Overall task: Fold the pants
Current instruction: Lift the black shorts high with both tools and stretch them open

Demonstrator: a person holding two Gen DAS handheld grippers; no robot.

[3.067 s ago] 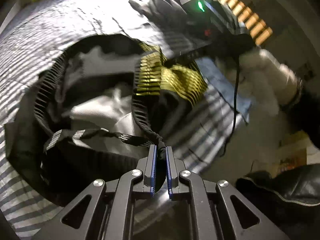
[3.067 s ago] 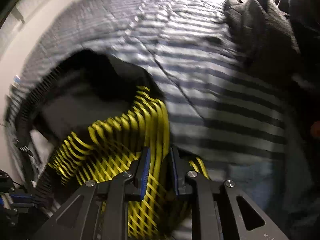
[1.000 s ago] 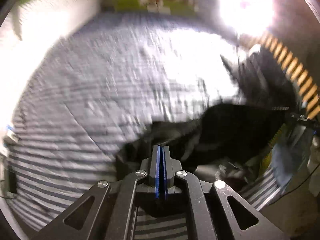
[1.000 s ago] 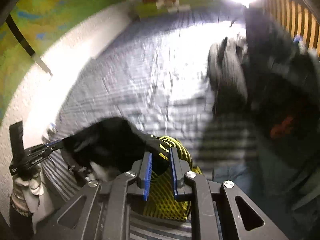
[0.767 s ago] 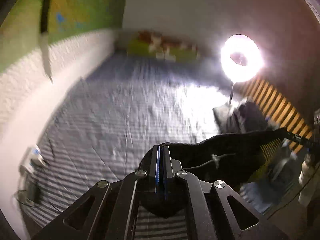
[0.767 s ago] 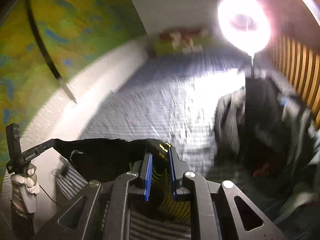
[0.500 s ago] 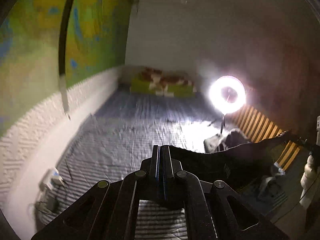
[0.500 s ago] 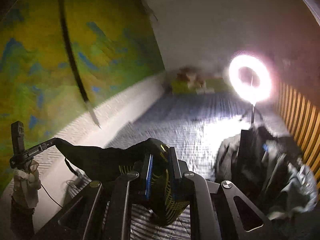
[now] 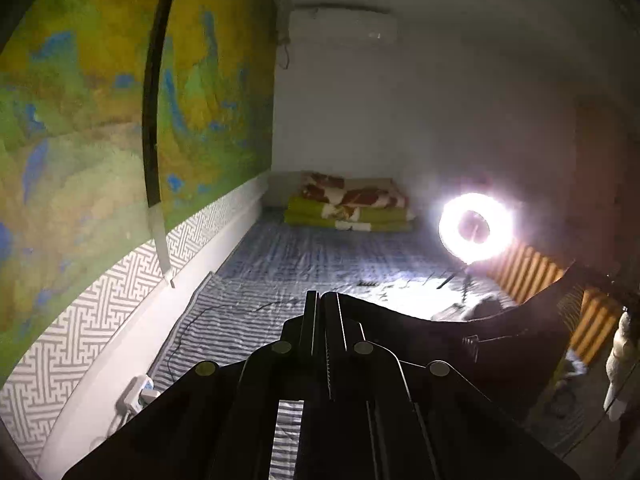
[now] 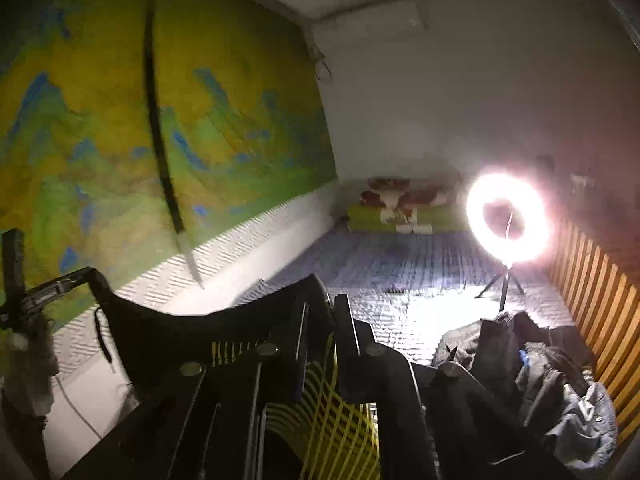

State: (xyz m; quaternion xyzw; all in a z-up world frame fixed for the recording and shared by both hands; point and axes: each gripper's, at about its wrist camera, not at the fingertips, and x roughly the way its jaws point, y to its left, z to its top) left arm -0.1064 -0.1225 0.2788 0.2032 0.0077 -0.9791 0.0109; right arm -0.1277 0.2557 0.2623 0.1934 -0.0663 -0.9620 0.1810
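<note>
Black pants [image 9: 480, 344] with yellow stripes [image 10: 328, 412] hang in the air above the striped bed sheet [image 9: 320, 256]. Their waistband is stretched taut between both grippers. In the left wrist view my left gripper [image 9: 320, 300] is shut on one end of the waistband, and the cloth runs right to the other gripper at the frame's edge. My right gripper [image 10: 324, 300] is shut on the other end of the pants [image 10: 180, 332]. From there the band runs left to the left gripper [image 10: 60, 284], held by a gloved hand [image 10: 28, 344]. The legs hang out of sight below.
A lit ring light [image 9: 476, 228] on a tripod stands on the bed's right side. Folded blankets [image 9: 352, 208] lie at the far end. A pile of dark clothes [image 10: 520, 360] sits by the wooden slats [image 10: 592, 300]. A power strip [image 9: 134, 396] and cable lie by the left wall.
Both grippers have risen and tipped up toward level, lifting the pants off the bed. The crumpled waistband is now pulled straight between them. The views now take in the whole room.
</note>
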